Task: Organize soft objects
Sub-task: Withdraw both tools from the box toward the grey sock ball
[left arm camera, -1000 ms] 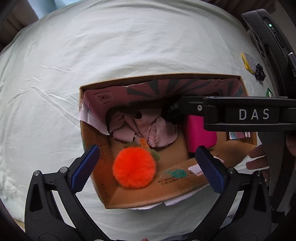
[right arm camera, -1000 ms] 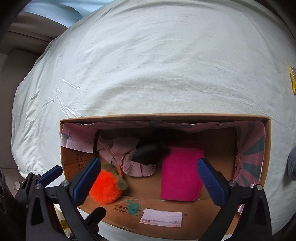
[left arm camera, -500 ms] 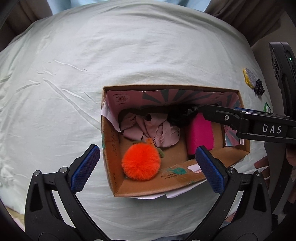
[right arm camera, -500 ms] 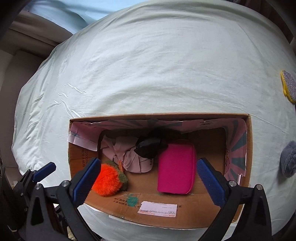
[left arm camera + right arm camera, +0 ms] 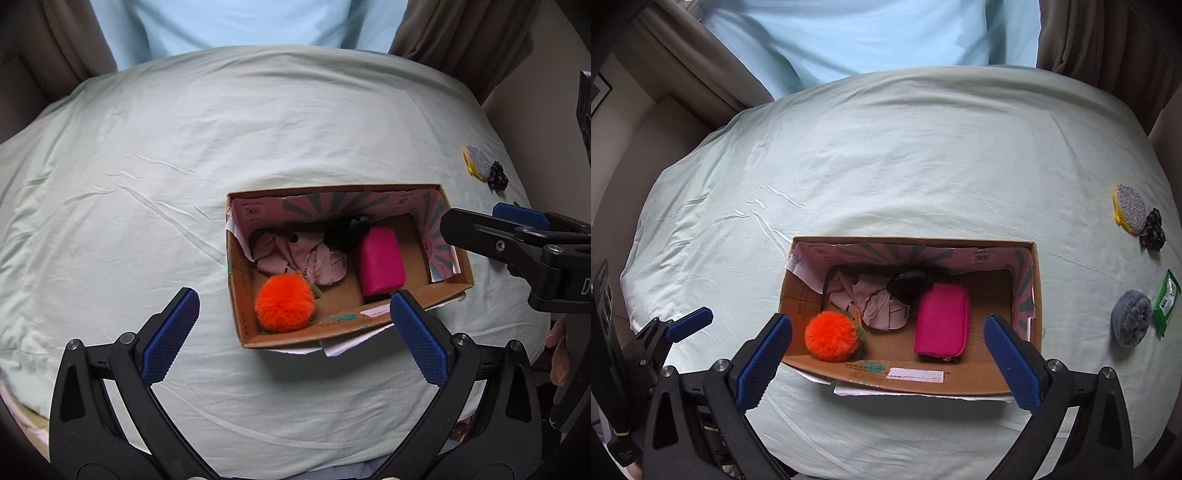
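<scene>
Box [image 5: 990, 384] holds four soft things; four lie outside; both grippers' jaws wide, empty.

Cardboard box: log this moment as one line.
cardboard box: holds orange pompom, pink pouch | left gripper: open, empty | right gripper: open, empty | grey pompom: outside

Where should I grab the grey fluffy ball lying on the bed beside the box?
Take the grey fluffy ball across its round middle, coming straight down from above. It lies free on the sheet, with a green packet close on its right, so squeeze front to back.
</scene>
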A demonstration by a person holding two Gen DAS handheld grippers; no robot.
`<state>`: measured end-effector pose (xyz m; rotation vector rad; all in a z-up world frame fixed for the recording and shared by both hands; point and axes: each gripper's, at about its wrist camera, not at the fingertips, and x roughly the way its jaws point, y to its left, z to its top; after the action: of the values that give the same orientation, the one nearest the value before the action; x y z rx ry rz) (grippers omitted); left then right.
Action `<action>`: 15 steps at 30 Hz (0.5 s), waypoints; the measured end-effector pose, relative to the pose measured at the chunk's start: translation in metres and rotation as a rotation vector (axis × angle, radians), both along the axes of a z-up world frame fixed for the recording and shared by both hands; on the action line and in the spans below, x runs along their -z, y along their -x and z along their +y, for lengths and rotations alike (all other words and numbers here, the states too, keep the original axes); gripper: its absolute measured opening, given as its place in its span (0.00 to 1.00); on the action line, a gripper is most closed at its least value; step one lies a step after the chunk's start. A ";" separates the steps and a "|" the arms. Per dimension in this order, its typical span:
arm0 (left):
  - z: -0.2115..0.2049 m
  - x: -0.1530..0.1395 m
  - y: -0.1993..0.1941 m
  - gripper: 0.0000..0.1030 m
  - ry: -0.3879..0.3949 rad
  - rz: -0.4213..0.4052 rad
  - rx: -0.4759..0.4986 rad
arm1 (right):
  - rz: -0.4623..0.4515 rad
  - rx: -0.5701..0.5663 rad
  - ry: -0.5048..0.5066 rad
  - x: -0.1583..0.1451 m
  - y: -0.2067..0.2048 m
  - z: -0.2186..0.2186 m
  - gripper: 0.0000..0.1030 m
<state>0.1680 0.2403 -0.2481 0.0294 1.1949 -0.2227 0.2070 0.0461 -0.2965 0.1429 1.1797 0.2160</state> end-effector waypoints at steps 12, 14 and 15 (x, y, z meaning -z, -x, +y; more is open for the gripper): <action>-0.002 -0.077 0.061 1.00 -0.002 -0.163 0.004 | -0.202 0.045 0.026 -0.089 0.080 -0.015 1.00; -0.002 -0.090 0.070 1.00 0.004 -0.197 -0.008 | -0.244 0.066 0.034 -0.103 0.091 -0.023 1.00; -0.002 -0.097 0.074 1.00 0.009 -0.211 -0.015 | -0.264 0.078 0.038 -0.109 0.097 -0.028 1.00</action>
<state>0.0938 0.2386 -0.1513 0.0348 0.9836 -0.2063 0.1101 0.0185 -0.1871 0.1223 0.9135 0.1388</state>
